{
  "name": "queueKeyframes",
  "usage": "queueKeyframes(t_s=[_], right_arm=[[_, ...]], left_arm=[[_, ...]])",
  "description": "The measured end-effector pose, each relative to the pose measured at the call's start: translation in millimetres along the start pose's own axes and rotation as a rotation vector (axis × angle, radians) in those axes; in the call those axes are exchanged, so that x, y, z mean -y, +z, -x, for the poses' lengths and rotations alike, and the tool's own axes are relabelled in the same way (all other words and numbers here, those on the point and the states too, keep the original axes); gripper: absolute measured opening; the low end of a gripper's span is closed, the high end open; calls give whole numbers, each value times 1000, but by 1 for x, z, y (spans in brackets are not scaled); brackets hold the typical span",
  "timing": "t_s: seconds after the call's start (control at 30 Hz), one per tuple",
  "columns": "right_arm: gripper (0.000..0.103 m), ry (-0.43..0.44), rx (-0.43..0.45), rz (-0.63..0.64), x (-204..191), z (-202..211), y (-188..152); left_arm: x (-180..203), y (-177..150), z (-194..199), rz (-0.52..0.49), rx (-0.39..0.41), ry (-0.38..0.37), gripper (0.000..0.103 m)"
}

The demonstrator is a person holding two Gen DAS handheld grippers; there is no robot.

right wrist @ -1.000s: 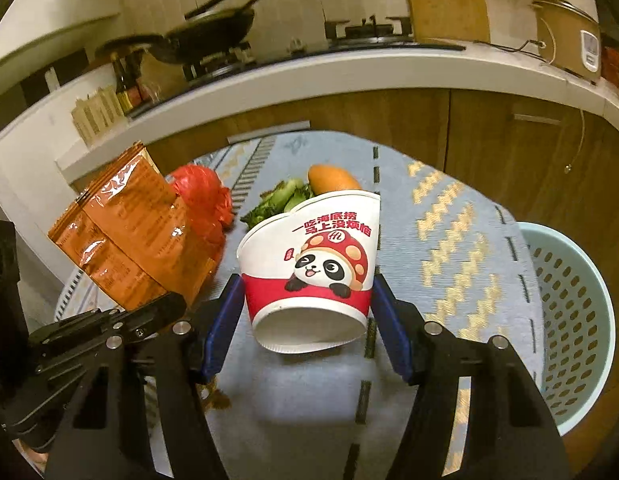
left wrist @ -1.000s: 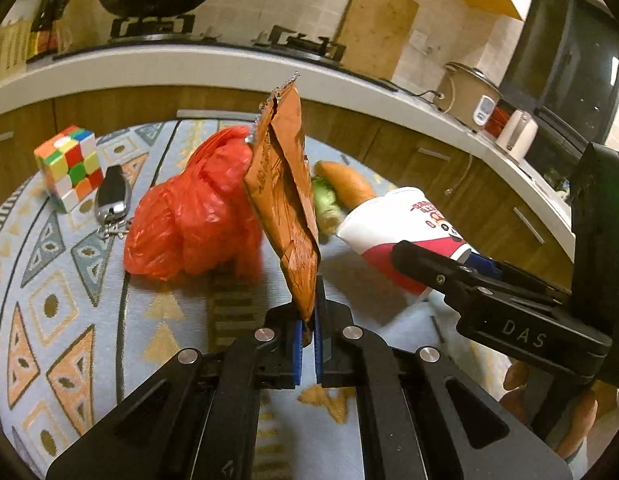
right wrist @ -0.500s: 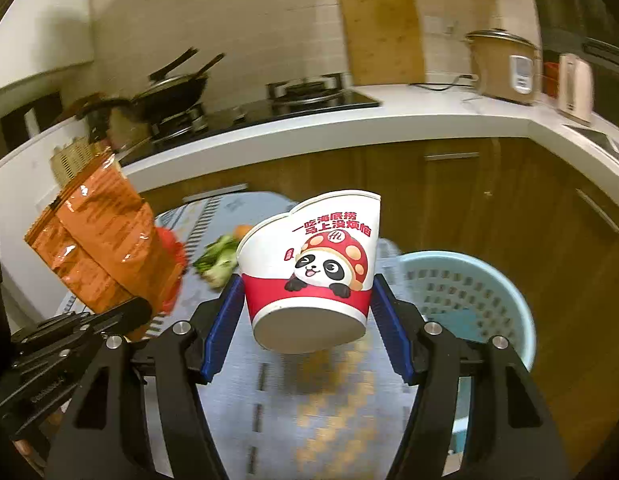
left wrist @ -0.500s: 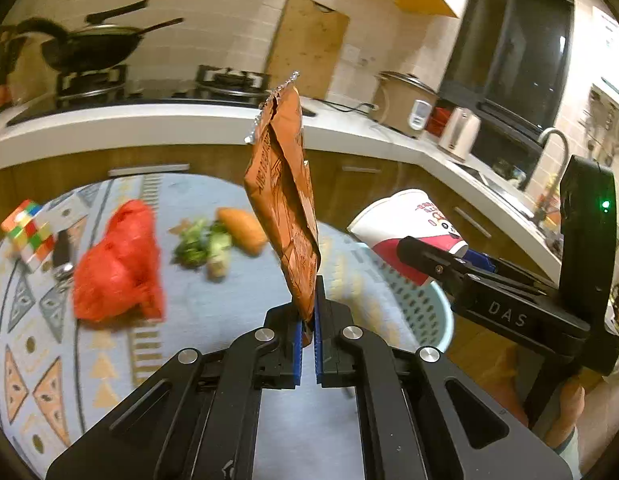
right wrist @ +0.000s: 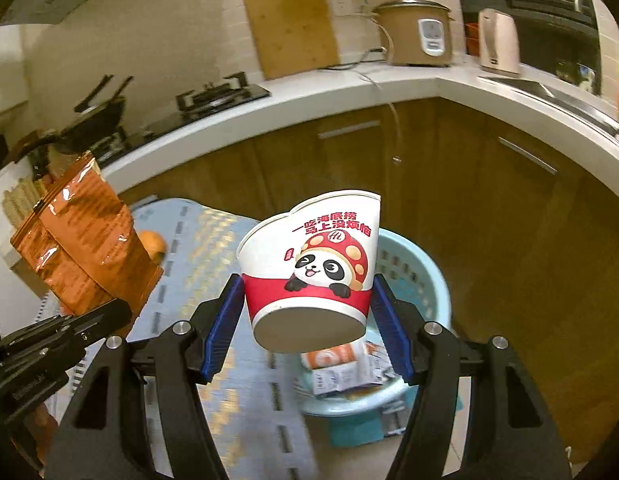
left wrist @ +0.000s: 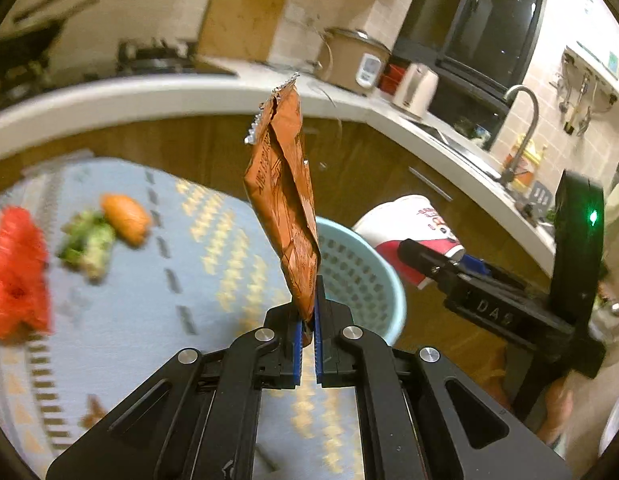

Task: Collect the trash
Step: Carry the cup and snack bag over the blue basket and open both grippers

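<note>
Dim warm light, bg motion-blurred, fisheye edges

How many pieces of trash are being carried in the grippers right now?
2. An orange snack wrapper is pinched in the left gripper; a panda-print paper cup is clamped in the right gripper, in front of the blue basket.

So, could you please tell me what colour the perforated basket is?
The basket is light blue, best seen in the right wrist view, behind the paper cup.
</note>
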State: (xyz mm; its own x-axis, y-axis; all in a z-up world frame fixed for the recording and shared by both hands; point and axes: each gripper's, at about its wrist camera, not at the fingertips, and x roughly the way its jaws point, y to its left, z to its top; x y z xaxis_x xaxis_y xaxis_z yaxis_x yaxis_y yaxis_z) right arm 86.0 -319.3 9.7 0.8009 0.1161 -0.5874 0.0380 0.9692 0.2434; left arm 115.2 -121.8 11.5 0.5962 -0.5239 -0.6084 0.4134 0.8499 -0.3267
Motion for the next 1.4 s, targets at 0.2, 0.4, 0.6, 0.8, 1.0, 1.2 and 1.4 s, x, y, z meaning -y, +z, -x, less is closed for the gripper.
queueKeyframes(t_s=[0.2,0.4,0.6,0.8,1.0,1.2,1.4], right_arm=[[60,-36,-37,-32,25,-13,-8],[61,-66,-83,-58,43,-29,-16],[61,-80,-116,-60,50,-41,-22],[61,-90,-149,-73,55,-51,-26],[62,-66,-173,-105,60,-56,-27],[62,-65,-169,-111,60,-55,-26],[62,-59,-162,-109,56,-51,-25]], left_arm=[[18,-2,-37,-33,-68,-26,2],[28,-8,-60,-55,-113,-30,2],[33,-10,-78,-59,-153,-25,3],[36,-10,-85,-65,-162,-5,8],[37,-7,-81,-70,-150,8,45],[33,-6,-75,-77,-142,0,45],[28,-8,-69,-75,-136,-3,45]])
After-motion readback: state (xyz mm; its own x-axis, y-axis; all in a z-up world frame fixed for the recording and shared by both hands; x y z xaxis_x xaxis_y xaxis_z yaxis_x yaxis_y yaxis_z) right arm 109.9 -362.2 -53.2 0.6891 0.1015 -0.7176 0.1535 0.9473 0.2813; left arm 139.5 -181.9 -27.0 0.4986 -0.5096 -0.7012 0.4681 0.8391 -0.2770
